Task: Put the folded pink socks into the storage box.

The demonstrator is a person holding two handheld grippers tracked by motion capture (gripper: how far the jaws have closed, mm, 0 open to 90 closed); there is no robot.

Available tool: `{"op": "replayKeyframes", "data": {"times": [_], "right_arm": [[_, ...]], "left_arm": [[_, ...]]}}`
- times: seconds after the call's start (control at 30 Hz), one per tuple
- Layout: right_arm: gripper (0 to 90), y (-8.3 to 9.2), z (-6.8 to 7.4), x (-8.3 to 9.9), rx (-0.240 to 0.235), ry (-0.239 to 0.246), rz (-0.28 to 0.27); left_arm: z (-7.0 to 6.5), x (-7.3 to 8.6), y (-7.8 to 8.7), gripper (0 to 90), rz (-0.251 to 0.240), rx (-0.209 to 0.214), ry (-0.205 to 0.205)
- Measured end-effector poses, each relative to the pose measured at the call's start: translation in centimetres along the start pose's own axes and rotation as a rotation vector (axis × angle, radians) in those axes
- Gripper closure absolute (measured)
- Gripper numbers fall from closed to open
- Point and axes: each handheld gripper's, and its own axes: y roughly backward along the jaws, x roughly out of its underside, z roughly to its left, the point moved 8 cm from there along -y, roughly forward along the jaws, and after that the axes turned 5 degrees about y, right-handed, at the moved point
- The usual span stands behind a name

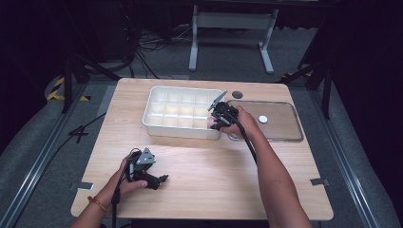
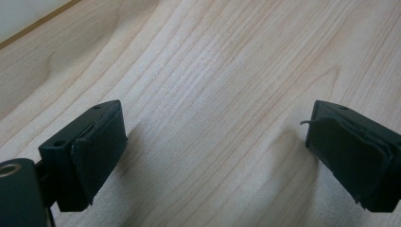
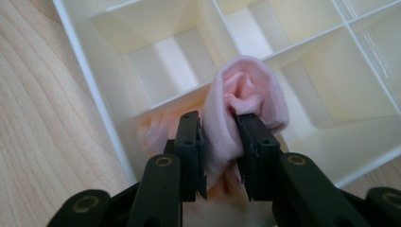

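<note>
A white divided tray (image 1: 151,102) stands at the back middle of the wooden table. My right gripper (image 1: 217,119) reaches over its near right corner. In the right gripper view the jaws (image 3: 220,124) pinch a rolled pink cloth (image 3: 248,87) just above a corner compartment of the tray (image 3: 82,61), and part of the cloth hangs down inside that compartment. The cloth shows as a small pink patch (image 1: 210,122) in the high view. My left gripper (image 1: 160,179) rests near the table's front left. Its jaws (image 2: 213,137) stand wide open over bare wood.
A clear flat lid or tray (image 1: 285,128) lies to the right of the white tray, with a small white disc (image 1: 263,118) on it. A dark round spot (image 1: 237,94) sits on the table behind it. Metal frame legs stand beyond the table.
</note>
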Motion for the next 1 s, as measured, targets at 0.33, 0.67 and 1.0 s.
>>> {"op": "replayKeyframes", "data": {"times": [0.33,0.67,1.0], "right_arm": [[66.5,0.3,0.0,0.1,-0.01,-0.023,-0.027],[65.4,1.2,0.1,-0.2,0.007,-0.017,-0.059],[65.1,1.7,0.3,-0.4,0.017,-0.009,-0.08]], "left_arm": [[0.0,0.0,0.0,6.1,0.0,-0.001,-0.002],[0.0,0.0,0.1,6.1,0.005,0.003,-0.001],[0.0,0.0,0.0,6.1,-0.003,0.001,0.003]]}}
